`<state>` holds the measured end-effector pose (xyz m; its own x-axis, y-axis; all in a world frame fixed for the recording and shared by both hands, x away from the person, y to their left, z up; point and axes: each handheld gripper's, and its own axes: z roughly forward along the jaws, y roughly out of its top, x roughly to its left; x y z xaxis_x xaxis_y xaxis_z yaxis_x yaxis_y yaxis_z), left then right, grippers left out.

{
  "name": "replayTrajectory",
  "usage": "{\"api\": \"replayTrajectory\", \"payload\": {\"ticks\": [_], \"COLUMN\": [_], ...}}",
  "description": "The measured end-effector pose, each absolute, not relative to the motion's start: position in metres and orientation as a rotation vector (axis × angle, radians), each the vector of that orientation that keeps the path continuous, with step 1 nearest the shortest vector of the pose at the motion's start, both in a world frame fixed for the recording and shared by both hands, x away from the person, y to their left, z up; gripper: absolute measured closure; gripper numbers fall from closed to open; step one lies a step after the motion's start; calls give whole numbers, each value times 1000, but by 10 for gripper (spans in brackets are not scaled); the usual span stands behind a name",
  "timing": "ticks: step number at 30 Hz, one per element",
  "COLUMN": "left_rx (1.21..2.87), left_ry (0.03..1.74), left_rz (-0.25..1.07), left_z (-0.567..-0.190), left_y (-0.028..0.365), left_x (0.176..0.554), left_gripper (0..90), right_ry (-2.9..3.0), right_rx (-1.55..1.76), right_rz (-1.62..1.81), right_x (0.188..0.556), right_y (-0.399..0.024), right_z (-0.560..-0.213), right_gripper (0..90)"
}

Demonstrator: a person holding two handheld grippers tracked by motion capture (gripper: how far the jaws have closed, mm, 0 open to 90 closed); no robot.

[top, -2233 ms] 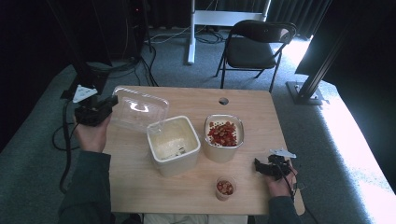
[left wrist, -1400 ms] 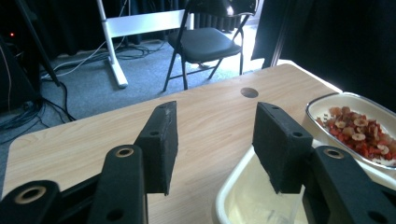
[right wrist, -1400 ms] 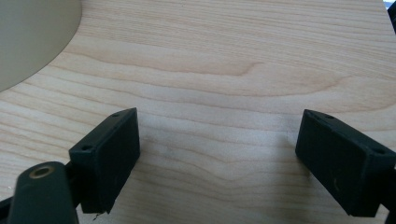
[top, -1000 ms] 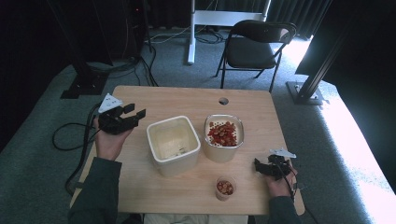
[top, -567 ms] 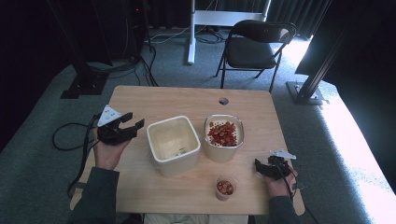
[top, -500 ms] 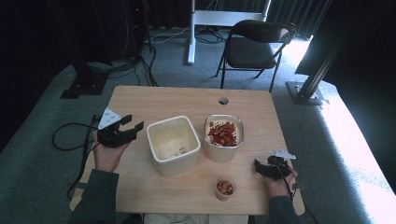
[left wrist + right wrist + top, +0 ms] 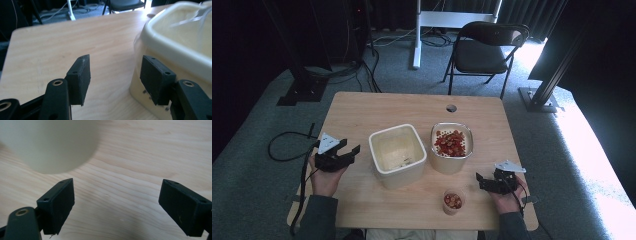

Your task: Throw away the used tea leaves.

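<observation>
Now | left gripper (image 7: 348, 154): jaws apart, just been opening, nothing between, left of tub (image 7: 397, 154) | right gripper (image 7: 482, 180): jaws apart, just been opening, empty, right of cup (image 7: 453, 201) | bowl (image 7: 452, 146): right of tub

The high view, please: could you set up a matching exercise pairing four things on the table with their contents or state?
Things:
1 white square tub
2 clear container
3 small cup
4 left gripper

States:
A heaped with red pieces
B open, holding nothing
C a few red pieces, near the table's front edge
D almost empty inside

Pairs: 1-D, 2-A, 3-C, 4-B
</observation>
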<state>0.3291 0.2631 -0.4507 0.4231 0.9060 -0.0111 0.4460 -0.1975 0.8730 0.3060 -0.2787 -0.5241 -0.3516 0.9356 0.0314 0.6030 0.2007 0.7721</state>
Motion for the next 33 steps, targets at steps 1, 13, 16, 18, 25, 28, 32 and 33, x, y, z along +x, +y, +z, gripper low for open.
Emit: {"api": "replayTrajectory", "payload": {"ticks": [1, 13, 16, 18, 25, 28, 32, 33], "left_rx": [1813, 1819, 1807, 1805, 1839, 1844, 1848, 1846], "left_ry": [1171, 1242, 1262, 1274, 1304, 1313, 1325, 1325], "left_rz": [669, 640, 639, 643, 647, 637, 630, 628], "left_z": [-455, -500, -505, -508, -517, -519, -520, -521], "left_y": [264, 276, 280, 282, 282, 282, 284, 284], "left_x": [328, 324, 327, 329, 333, 334, 336, 336], "left_gripper": [425, 425, 425, 426, 426, 430, 432, 434], "right_ry": [2036, 2062, 2086, 2096, 2170, 2193, 2256, 2269], "right_rx": [1415, 1214, 1148, 1098, 982, 963, 940, 932], "right_rz": [1002, 1252, 1328, 1362, 1435, 1439, 1451, 1453], "right_x": [304, 257, 241, 232, 215, 213, 211, 211], "right_y": [-277, -252, -243, -238, -219, -213, -203, -201], "right_z": [-522, -486, -478, -474, -473, -480, -493, -495], "right_gripper": [122, 124, 124, 122, 110, 107, 105, 105]}}
